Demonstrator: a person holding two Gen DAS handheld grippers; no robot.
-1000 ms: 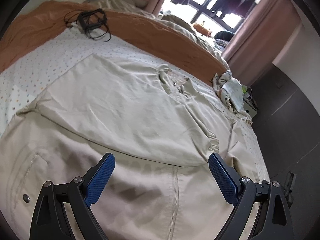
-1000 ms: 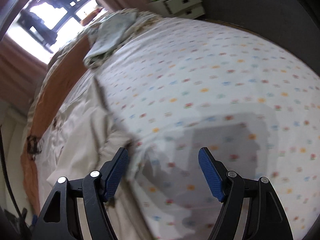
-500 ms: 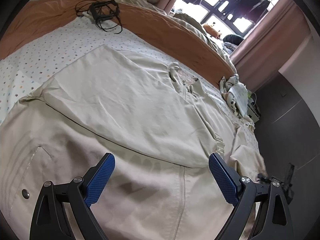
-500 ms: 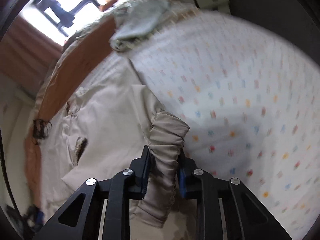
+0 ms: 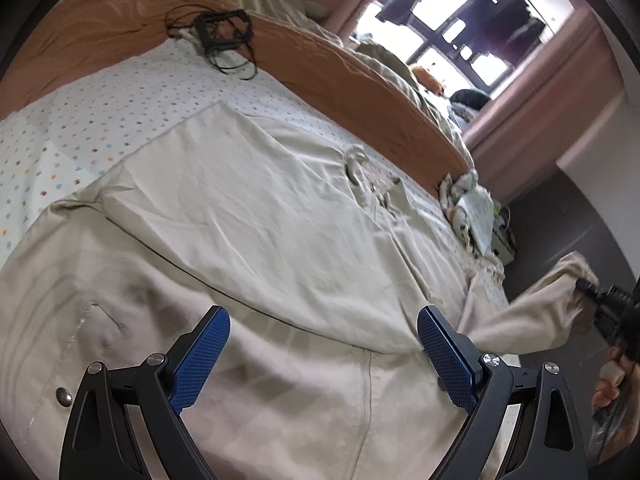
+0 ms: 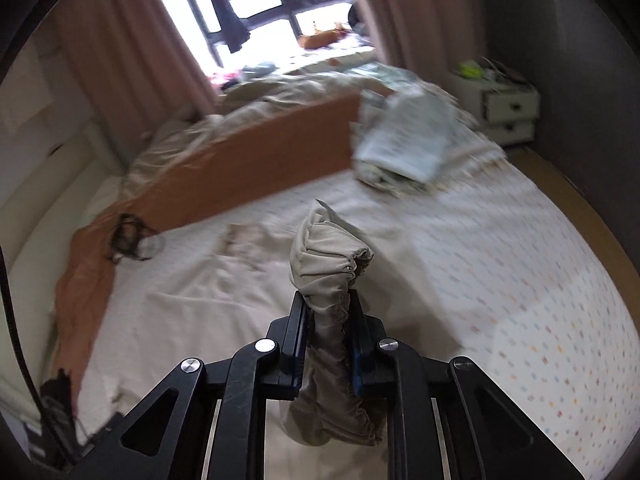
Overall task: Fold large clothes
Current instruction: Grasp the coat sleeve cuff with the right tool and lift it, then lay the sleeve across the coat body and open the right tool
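My right gripper (image 6: 328, 344) is closing on the jacket's sleeve cuff (image 6: 330, 252), pinching it up off the bed (image 6: 540, 280), while my left gripper (image 5: 324, 354) stays spread wide over the near jacket (image 5: 260, 220).

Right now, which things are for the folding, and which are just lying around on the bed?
For the folding:
beige jacket
its sleeve cuff, pinched in the closing right gripper
left gripper, open

Just lying around:
black cables
orange blanket
patterned cloth bundle
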